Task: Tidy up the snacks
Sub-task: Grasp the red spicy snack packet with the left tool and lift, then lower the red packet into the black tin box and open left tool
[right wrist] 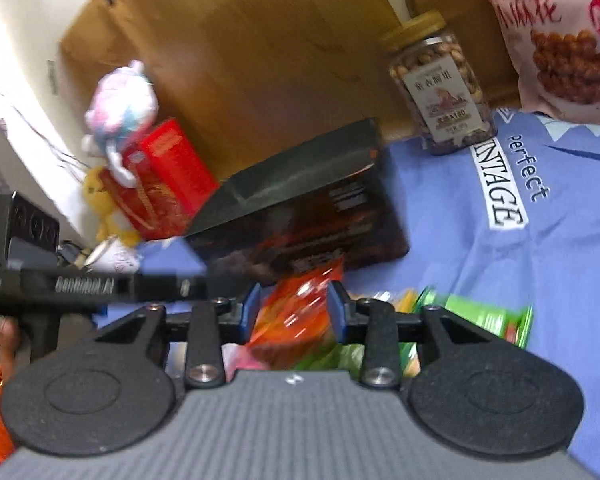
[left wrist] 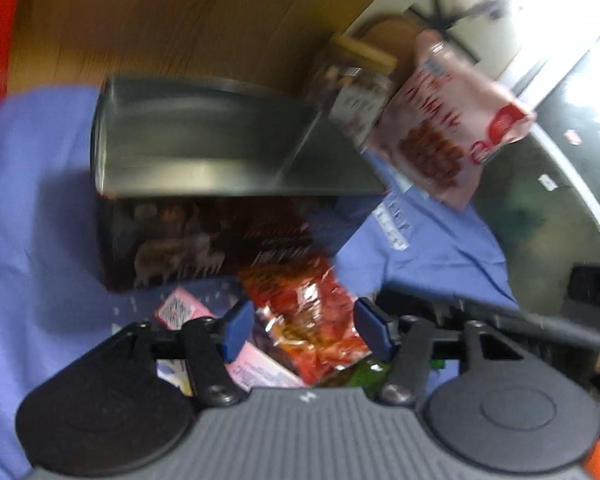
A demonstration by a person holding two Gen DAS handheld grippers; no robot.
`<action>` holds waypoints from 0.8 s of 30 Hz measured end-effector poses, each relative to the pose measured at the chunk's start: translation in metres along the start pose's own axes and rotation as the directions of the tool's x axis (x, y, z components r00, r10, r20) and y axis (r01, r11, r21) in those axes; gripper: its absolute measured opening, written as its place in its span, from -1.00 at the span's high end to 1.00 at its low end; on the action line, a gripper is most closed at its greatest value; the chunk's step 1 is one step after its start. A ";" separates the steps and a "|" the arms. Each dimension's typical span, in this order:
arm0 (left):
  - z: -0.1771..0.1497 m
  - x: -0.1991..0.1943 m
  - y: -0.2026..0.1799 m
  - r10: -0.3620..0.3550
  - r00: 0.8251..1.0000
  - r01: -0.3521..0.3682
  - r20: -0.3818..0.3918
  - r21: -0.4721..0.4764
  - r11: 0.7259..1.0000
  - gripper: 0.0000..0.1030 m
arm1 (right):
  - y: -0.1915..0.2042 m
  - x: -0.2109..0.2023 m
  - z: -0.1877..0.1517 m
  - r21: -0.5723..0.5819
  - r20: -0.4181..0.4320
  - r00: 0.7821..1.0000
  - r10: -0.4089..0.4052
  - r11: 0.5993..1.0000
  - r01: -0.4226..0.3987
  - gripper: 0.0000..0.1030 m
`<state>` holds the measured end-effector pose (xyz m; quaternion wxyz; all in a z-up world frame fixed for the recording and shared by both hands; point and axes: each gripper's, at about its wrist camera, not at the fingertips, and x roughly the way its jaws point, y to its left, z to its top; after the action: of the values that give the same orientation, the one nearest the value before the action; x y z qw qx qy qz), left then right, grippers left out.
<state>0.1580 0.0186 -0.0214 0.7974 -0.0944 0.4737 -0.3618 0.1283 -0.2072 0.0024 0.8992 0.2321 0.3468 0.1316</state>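
Note:
An open dark tin box (left wrist: pixel 204 152) stands on a blue cloth (left wrist: pixel 36 220); it also shows in the right wrist view (right wrist: pixel 312 200). A red-orange foil snack bag (left wrist: pixel 312 320) lies in front of it. My left gripper (left wrist: pixel 306 326) is open, jaws on either side of the bag, not closed on it. My right gripper (right wrist: pixel 294 312) sits around the same bag (right wrist: pixel 296 320), jaws close to its sides; the blur hides whether they grip it. Pink packets (left wrist: pixel 180 312) and green packets (right wrist: pixel 484 316) lie nearby.
A jar of nuts (right wrist: pixel 440 84) and a pink snack bag (right wrist: pixel 560 40) stand at the back right against a wooden board (right wrist: pixel 240 48). A red box (right wrist: pixel 172 176) and plush toys (right wrist: pixel 120 108) sit at the left. The left tool's handle (right wrist: pixel 80 284) crosses the right view.

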 end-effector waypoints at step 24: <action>0.072 -0.032 -0.005 0.079 0.956 -0.089 0.283 0.022 0.996 0.42 | 0.019 0.036 0.080 -0.076 0.150 0.975 0.165 0.985 -0.154 0.85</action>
<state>0.2054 0.0225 0.0410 0.8729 -0.1107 0.3525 -0.3186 0.2079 -0.2029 0.0433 0.9171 0.2397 0.2513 0.1959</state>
